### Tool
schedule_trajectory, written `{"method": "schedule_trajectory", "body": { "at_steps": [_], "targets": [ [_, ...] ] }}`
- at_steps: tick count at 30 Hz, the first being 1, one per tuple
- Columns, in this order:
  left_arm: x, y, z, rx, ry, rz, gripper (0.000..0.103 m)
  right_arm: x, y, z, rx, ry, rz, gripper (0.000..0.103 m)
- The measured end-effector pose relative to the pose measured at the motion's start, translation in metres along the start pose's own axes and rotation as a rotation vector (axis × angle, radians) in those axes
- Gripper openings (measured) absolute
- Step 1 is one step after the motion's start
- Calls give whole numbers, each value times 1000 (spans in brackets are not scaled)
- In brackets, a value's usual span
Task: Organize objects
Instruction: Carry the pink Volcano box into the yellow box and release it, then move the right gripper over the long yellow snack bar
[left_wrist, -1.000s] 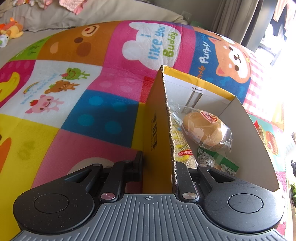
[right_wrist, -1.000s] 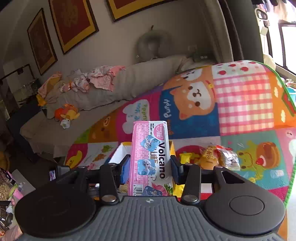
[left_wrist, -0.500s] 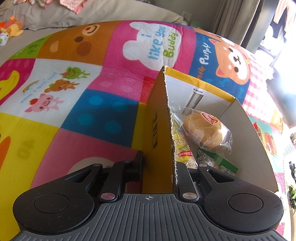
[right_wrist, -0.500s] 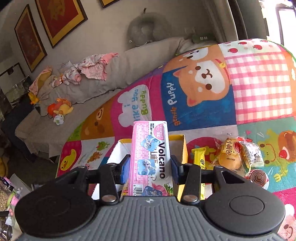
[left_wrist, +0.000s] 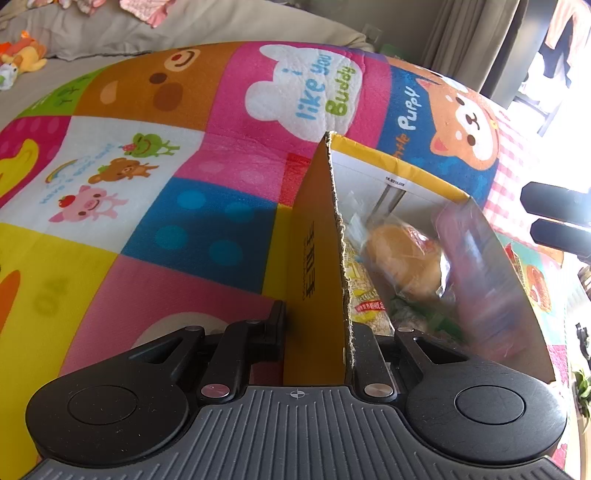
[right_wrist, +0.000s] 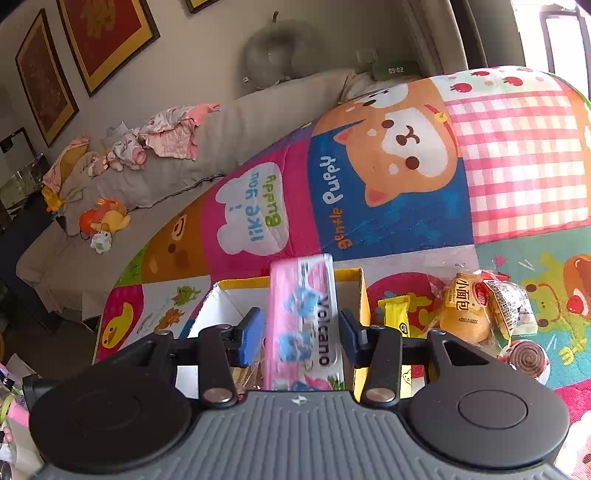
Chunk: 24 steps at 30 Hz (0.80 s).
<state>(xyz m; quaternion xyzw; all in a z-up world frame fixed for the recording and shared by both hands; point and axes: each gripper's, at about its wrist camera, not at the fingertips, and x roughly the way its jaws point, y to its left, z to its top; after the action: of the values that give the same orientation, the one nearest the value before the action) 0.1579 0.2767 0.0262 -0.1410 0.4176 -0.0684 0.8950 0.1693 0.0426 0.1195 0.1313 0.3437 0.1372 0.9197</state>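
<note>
My left gripper (left_wrist: 317, 325) is shut on the near wall of the yellow cardboard box (left_wrist: 314, 258), which stands on the play mat. Inside lie a bagged bun (left_wrist: 402, 254) and other snack packets. My right gripper (right_wrist: 301, 332) hangs over the box's open top (right_wrist: 354, 291), and its jaws are opening. The pink Volcano pack (right_wrist: 301, 295) stands between its blue pads with a gap on each side and looks blurred. In the left wrist view the pink pack (left_wrist: 476, 258) is a blur against the box's right inner wall, with the right gripper's fingers (left_wrist: 554, 218) at the right edge.
To the right of the box, a bun packet (right_wrist: 463, 310), a yellow bar (right_wrist: 395, 310) and a swirl roll (right_wrist: 526, 356) lie on the colourful mat (right_wrist: 406, 206). A grey sofa (right_wrist: 258, 122) with clothes and soft toys runs along the back.
The right gripper came down over the box and its pads parted from the pink pack, which now blurs into the box. The left gripper held still on the wall.
</note>
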Motion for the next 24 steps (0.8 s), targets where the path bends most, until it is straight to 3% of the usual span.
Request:
{"method": "schedule_trajectory", "body": {
  "at_steps": [11,19,21,23,24],
  "targets": [
    [0,0,0,-2,0,-1,18,-22,-25,-1,-8,-62,-69,59],
    [-1,0,-1,-5,-1,2,18,-22,-61,-3,63,-50,-124,59],
    [-1,0,-1,-4,-1,1,18,-19,-55,-7,31,-47,-133,56],
    [-1,0,-1,-4,-2,0,18,-15,-47,-11,-4,-46,-145,43],
    [-1,0,-1,-4,-2,-2,18,-13,-43,-12,-20,-44,-149,41]
  ]
}}
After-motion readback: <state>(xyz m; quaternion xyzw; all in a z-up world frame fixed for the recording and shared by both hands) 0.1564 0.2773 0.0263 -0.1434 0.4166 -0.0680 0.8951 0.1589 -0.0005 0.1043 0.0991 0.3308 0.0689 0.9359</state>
